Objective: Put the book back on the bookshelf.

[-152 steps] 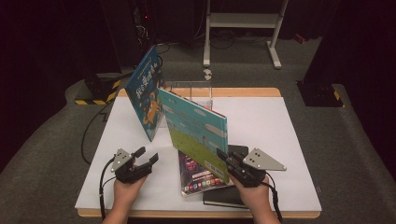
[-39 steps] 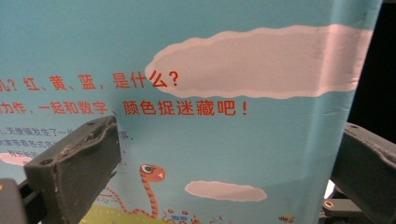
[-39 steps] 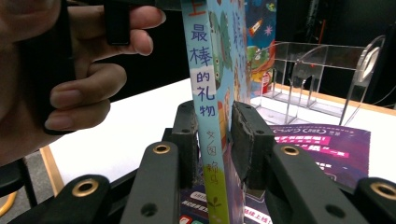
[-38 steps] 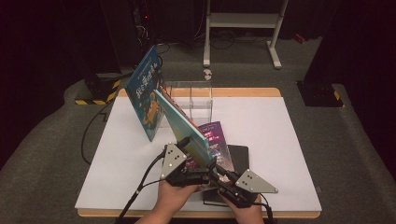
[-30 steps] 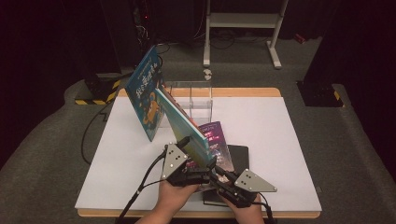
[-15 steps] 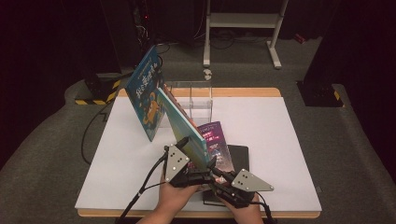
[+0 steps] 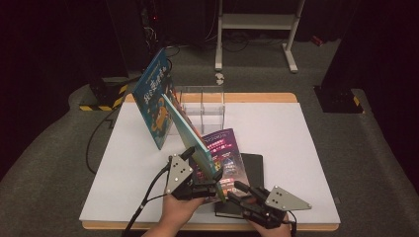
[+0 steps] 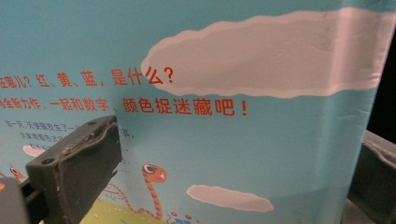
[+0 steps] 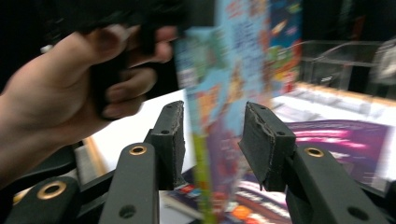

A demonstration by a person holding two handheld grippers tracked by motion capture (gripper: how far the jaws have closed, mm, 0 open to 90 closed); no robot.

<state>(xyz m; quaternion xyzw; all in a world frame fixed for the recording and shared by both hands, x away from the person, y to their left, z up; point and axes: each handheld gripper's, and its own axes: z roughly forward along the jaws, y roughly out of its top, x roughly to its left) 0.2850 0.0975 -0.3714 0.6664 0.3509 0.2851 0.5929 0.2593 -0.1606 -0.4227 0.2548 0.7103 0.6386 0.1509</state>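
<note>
1. We are viewing the blue book (image 7: pixel 190 136) standing tilted on edge over the near middle of the table (image 7: pixel 296 128), its far end leaning toward the clear rack (image 7: pixel 200 106) at the far edge.
2. The left gripper (image 7: pixel 210 183) is pinching the book's near lower corner; in the left gripper view the blue cover (image 8: pixel 261 140) is lying between the two jaws, one pad (image 8: pixel 79 163) pressing on its face.
3. The right gripper (image 7: pixel 239 190) is hovering just beside that corner, jaws spread; in the right gripper view the book's edge (image 9: pixel 205 154) is passing between the open pads (image 9: pixel 266 140), and we cannot tell whether they are touching it.
4. A purple magazine (image 7: pixel 227 155) is lying flat beneath the book, overlapping a black book (image 7: pixel 252 170).
5. A second blue book (image 7: pixel 153 101) is leaning against the rack's left side.
</note>
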